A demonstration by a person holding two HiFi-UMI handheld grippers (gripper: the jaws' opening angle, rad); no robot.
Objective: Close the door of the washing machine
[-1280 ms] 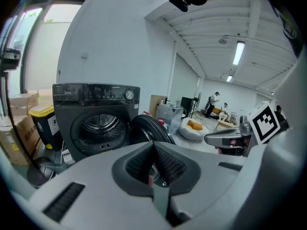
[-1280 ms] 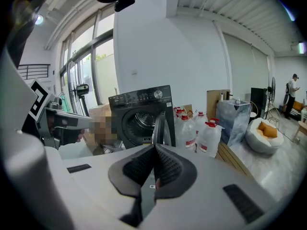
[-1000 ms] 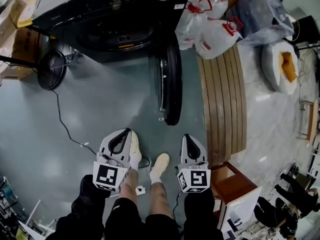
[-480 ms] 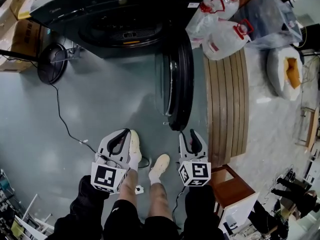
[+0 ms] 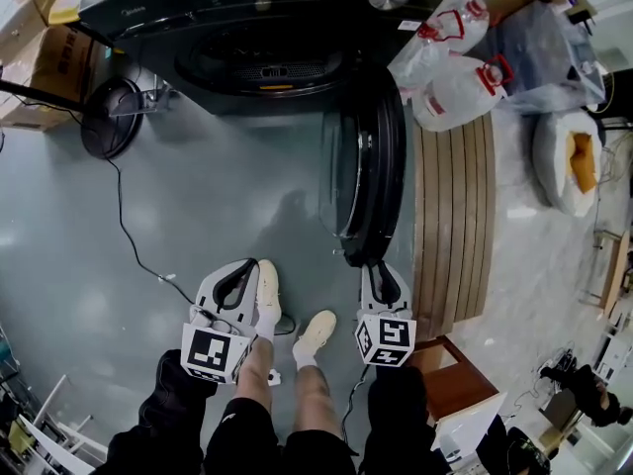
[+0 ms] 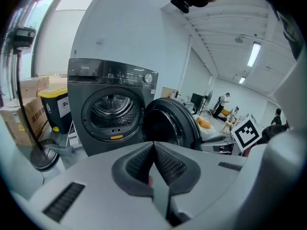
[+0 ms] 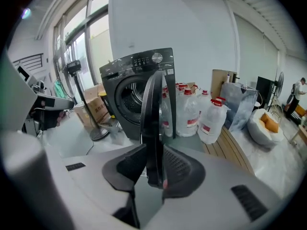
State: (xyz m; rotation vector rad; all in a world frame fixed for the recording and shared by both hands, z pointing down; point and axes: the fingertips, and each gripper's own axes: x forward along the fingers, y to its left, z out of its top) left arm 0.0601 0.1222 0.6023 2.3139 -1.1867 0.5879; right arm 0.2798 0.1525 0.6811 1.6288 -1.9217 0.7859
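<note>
The dark grey washing machine (image 5: 257, 28) stands at the top of the head view, its drum mouth uncovered. Its round black door (image 5: 368, 166) stands swung out toward me, edge on. My right gripper (image 5: 373, 267) is at the door's near lower rim. In the right gripper view the door's rim (image 7: 154, 104) fills the gap between the pads; the jaws have just been closing and my right gripper (image 7: 154, 151) is shut on it. My left gripper (image 5: 242, 267) hangs left of the door, apart from it. In its own view my left gripper (image 6: 153, 145) is shut with nothing in it, facing the machine (image 6: 110, 104).
A slatted wooden bench (image 5: 450, 226) runs right of the door, with water jugs (image 5: 460, 82) at its far end. A fan base (image 5: 109, 132) and its cable lie left of the machine, beside cardboard boxes (image 5: 45, 67). My feet (image 5: 315, 334) are between the grippers.
My right gripper has moved forward to the door's rim, opened from shut, and now has the rim between its jaws. The left gripper has shifted only slightly.
</note>
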